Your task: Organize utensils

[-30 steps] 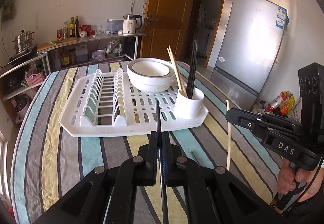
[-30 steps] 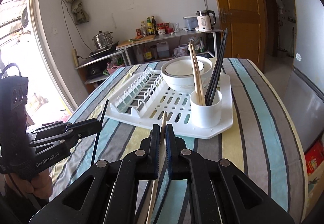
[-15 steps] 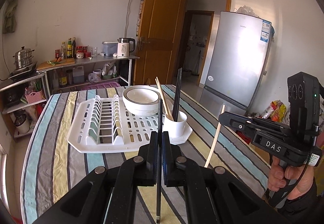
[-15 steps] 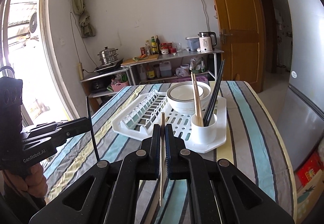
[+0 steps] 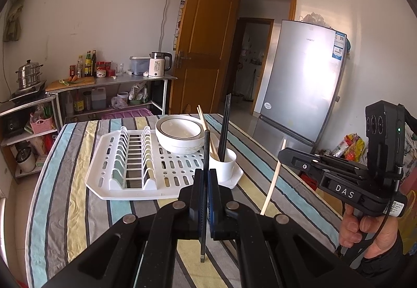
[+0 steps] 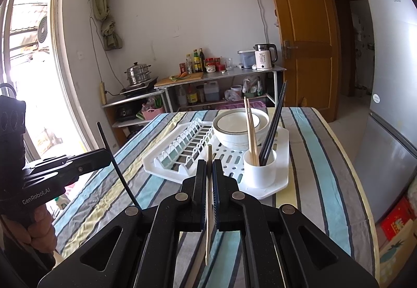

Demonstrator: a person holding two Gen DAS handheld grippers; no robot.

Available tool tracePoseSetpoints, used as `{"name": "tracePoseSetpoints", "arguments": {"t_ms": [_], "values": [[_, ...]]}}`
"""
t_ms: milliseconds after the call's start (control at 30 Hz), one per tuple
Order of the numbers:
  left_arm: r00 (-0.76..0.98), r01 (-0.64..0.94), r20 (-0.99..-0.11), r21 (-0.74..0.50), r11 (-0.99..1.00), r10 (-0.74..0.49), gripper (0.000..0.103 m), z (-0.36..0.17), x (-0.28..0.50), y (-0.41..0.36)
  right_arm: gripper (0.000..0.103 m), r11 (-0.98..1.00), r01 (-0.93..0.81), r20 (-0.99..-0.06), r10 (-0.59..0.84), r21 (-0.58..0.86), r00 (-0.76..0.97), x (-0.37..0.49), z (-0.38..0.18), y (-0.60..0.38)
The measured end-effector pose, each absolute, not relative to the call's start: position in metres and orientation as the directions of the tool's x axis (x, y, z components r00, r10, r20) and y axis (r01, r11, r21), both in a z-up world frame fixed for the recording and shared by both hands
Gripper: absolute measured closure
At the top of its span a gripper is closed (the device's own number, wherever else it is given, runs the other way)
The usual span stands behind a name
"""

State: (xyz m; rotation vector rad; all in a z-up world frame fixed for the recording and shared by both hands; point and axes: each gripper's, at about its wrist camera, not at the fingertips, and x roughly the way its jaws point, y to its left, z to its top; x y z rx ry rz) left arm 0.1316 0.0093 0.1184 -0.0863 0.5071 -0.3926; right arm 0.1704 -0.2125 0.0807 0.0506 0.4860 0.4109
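- Left claw point(image 5: 205, 176): clamped on black chopstick point(image 5: 206, 147), upright.
- Right claw point(image 6: 209, 167): clamped on wooden chopstick point(image 6: 209, 157).
- Both above striped counter point(image 5: 78, 210), short of white cup point(image 6: 259, 170).

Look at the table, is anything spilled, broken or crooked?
Nothing stands out. The white rack sits flat on the striped cloth, with the bowls stacked neatly and chopsticks leaning in the cup. The left gripper holds a black chopstick and the right gripper a wooden chopstick, both lifted off the table.
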Motion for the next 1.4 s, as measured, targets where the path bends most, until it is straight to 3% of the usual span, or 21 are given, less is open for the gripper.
{"name": "tracePoseSetpoints", "arguments": {"t_ms": [400,733,1000,1200,1400], "values": [[0.797,0.351,-0.456,-0.183,0.918,-0.396,0.103,0.124,0.148,0.007,0.099,0.924,-0.355,-0.444,0.381,0.146,0.811,0.179,0.082,-0.220],[0.717,0.212,-0.594,-0.314,0.925,-0.366,0.098,0.082,0.205,0.037,0.099,0.924,-0.353,-0.455,0.380,0.146,0.805,0.184,0.077,-0.222],[0.637,0.328,-0.679,-0.191,0.925,-0.366,0.084,0.056,0.255,-0.003,0.099,0.928,-0.344,-0.470,0.370,0.143,0.802,0.196,0.071,-0.229],[0.582,0.434,-0.730,-0.092,0.896,-0.357,0.083,0.028,0.298,-0.044,0.099,0.931,-0.335,-0.483,0.362,0.146,0.797,0.209,0.065,-0.236],[0.508,0.505,-0.782,-0.068,0.861,-0.360,0.083,-0.002,0.337,-0.074,0.099,0.933,-0.329,-0.492,0.359,0.150,0.793,0.223,0.062,-0.241]]}}
